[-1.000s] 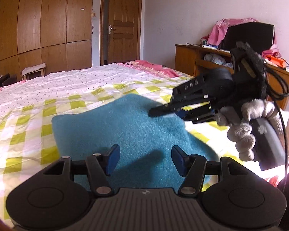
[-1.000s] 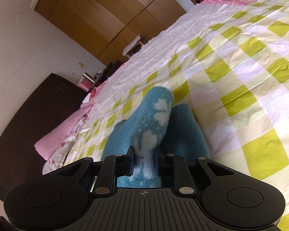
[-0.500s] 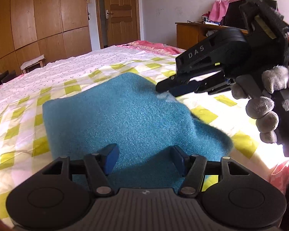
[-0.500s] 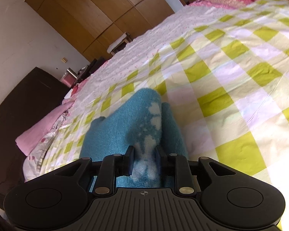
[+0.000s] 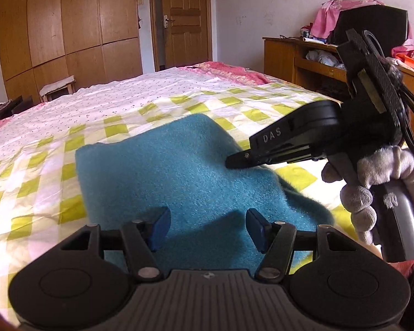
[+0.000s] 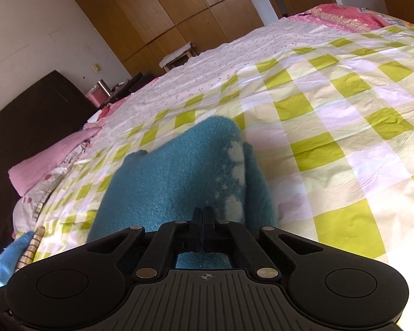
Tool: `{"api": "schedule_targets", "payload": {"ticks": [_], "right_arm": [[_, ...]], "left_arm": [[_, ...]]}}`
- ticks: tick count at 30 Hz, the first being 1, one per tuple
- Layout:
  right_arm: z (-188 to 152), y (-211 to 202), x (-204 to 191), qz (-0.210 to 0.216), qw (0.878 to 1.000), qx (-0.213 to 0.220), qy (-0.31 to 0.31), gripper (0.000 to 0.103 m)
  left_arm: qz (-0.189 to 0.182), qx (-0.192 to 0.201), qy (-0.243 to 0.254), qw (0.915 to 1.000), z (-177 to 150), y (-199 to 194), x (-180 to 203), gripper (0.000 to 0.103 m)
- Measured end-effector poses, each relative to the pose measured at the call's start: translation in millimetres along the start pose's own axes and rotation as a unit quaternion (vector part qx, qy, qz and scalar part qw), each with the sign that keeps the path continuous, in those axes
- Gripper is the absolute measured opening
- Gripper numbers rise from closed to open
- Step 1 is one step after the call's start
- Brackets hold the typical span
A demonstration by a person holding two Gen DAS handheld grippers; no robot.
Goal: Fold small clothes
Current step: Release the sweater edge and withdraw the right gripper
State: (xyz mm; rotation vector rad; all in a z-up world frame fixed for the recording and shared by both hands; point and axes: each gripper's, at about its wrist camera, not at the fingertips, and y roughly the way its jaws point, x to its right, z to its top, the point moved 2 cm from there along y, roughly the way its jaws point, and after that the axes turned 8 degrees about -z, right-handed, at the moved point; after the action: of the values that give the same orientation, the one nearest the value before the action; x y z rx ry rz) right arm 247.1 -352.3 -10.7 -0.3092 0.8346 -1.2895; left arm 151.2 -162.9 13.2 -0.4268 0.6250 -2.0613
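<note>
A small teal fleece garment [image 5: 179, 171] lies folded on the checked bedsheet [image 5: 41, 171]. In the right wrist view the garment [image 6: 174, 182] shows white blotches on its right fold. My left gripper [image 5: 205, 227] is open and empty, hovering over the garment's near edge. My right gripper [image 6: 202, 218] has its jaws pressed together, low over the cloth; no cloth shows between them. It also shows in the left wrist view [image 5: 234, 162], its tip resting on the garment's right side.
A wooden desk [image 5: 303, 58] with clutter stands right of the bed. Wardrobes [image 5: 69, 27] and a door [image 5: 185, 19] are at the back. A pink pillow [image 6: 49, 160] and more clothes [image 6: 16, 251] lie at the bed's left end.
My right gripper has let go of the teal fold and closed fully; the fold now lies flatter. The left gripper stays open over the near edge.
</note>
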Motion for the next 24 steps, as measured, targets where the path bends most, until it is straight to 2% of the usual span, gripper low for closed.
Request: {"api": "schedule_targets", "payload": {"ticks": [3, 10, 15, 17, 19, 21, 23, 24], "right_arm": [[-1, -1, -5, -0.013, 1.000, 0.006, -0.014, 0.000], [-7, -23, -12, -0.001, 0.999, 0.040, -0.026, 0.002], [-12, -36, -27, -0.034, 0.993, 0.076, -0.085, 0.015], [-15, -38, -33, -0.043, 0.989, 0.087, -0.113, 0.035], [-16, -34, -34, -0.053, 0.987, 0.079, -0.129, 0.045], [-18, -24, -30, -0.069, 0.987, 0.059, -0.130, 0.048], [-20, -16, -25, -0.077, 0.987, 0.046, -0.132, 0.058], [-20, -16, -23, -0.075, 0.988, 0.044, -0.130, 0.059]], "left_arm": [[0.019, -0.009, -0.016, 0.9996, 0, 1, -8, 0.064], [0.038, 0.013, -0.053, 0.9978, -5, -20, -25, 0.065], [0.058, 0.012, -0.092, 0.9940, -11, -23, -51, 0.065], [0.058, 0.014, -0.106, 0.9926, -13, -24, -59, 0.065], [0.056, 0.009, -0.114, 0.9919, -15, -22, -66, 0.068], [0.053, 0.002, -0.127, 0.9905, -19, -18, -71, 0.069], [0.043, 0.001, -0.142, 0.9889, -23, -13, -73, 0.070], [0.037, 0.001, -0.148, 0.9882, -24, -11, -74, 0.071]]}}
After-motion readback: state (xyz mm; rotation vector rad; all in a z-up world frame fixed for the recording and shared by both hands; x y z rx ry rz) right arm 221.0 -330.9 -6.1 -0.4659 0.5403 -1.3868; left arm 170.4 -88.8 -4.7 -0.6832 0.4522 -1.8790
